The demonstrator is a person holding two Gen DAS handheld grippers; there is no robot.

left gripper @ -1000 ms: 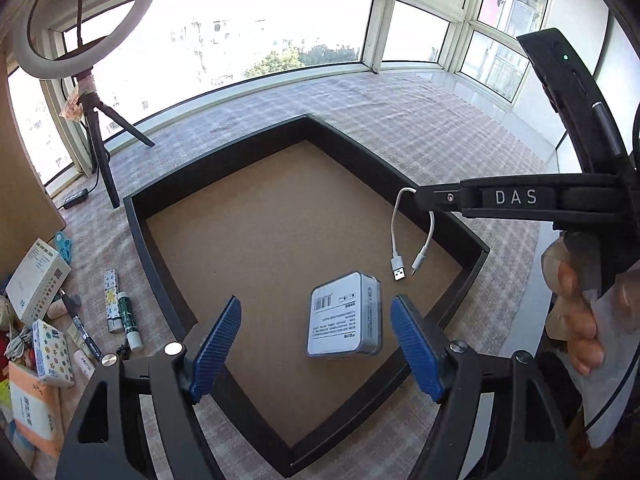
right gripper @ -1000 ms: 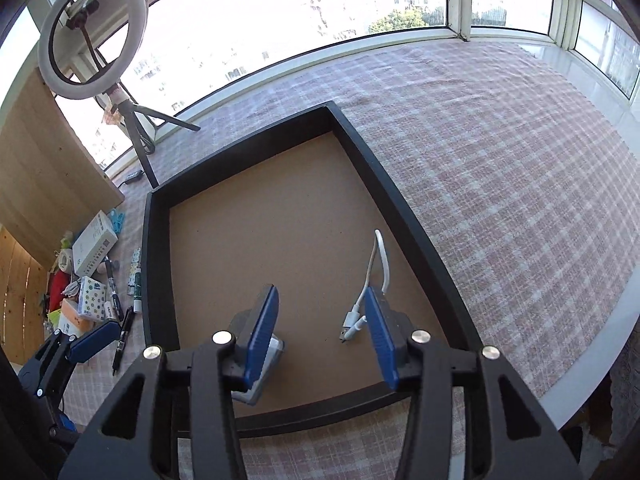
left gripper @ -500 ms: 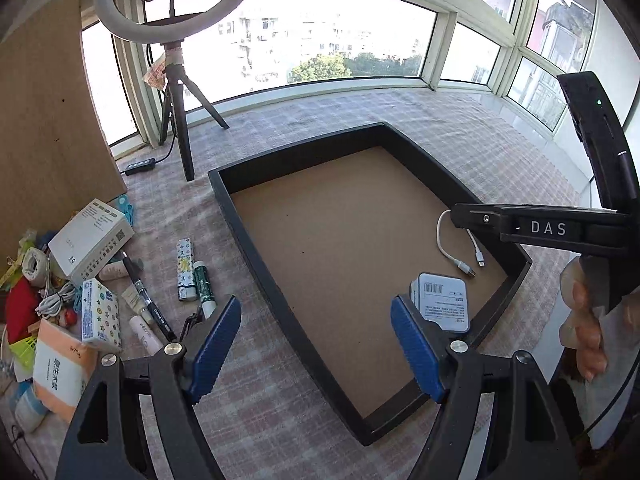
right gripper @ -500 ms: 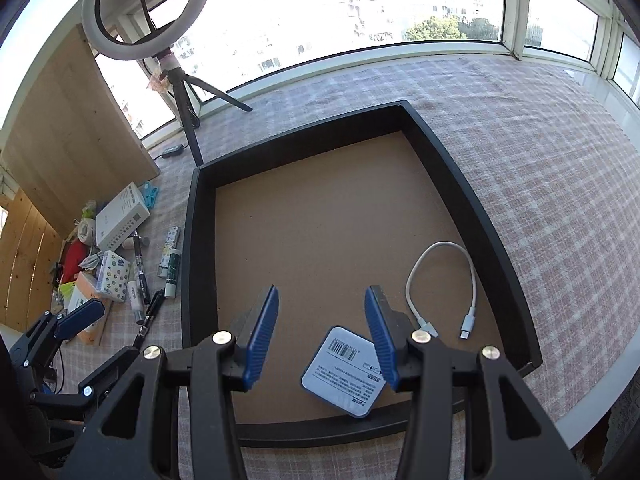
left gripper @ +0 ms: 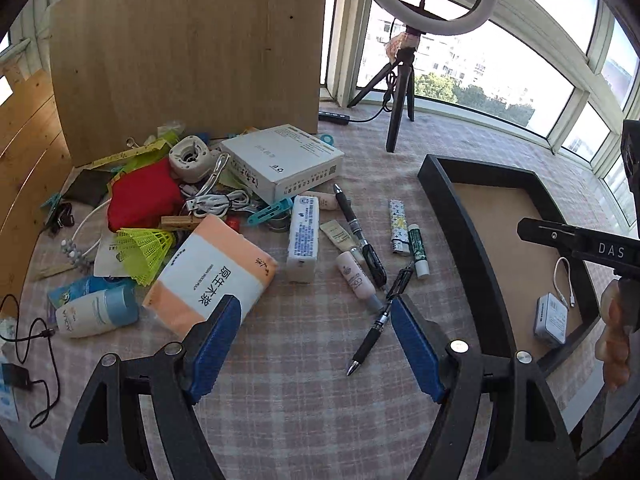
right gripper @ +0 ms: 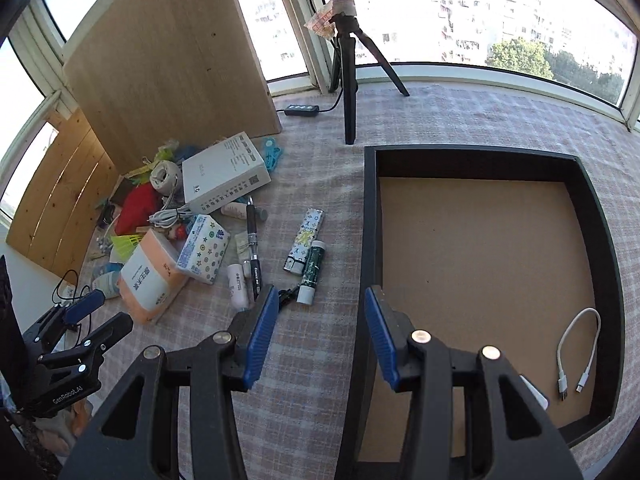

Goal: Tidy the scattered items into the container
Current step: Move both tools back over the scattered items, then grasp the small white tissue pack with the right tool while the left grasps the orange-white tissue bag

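Jaws of the left gripper point(left gripper: 316, 344) stand wide apart with nothing between them, over bare checked cloth point(left gripper: 304, 408). Just inside its right pad lies a black pen point(left gripper: 374, 334), tip toward the camera. Just ahead of its left pad sits an orange-and-white tissue pack point(left gripper: 210, 276), and beyond the gap lie a white patterned tissue packet point(left gripper: 304, 238), a pink tube point(left gripper: 356, 278), a second black pen point(left gripper: 360, 236), a patterned lighter point(left gripper: 398, 226) and a green-and-white stick point(left gripper: 418, 252). Farther ahead, a white box point(left gripper: 284, 164) rests on a heap with a red pouch point(left gripper: 144, 196) and a yellow shuttlecock point(left gripper: 146, 250). Off to the right is the black tray point(left gripper: 460, 236), holding a white cable point(left gripper: 564, 282) and a small grey-white case point(left gripper: 552, 320). The right gripper point(right gripper: 320, 334) also gapes empty, its right pad over the tray's near left wall, its left pad just short of the green stick and pink tube. A ring light tripod point(right gripper: 348, 80) stands far ahead.
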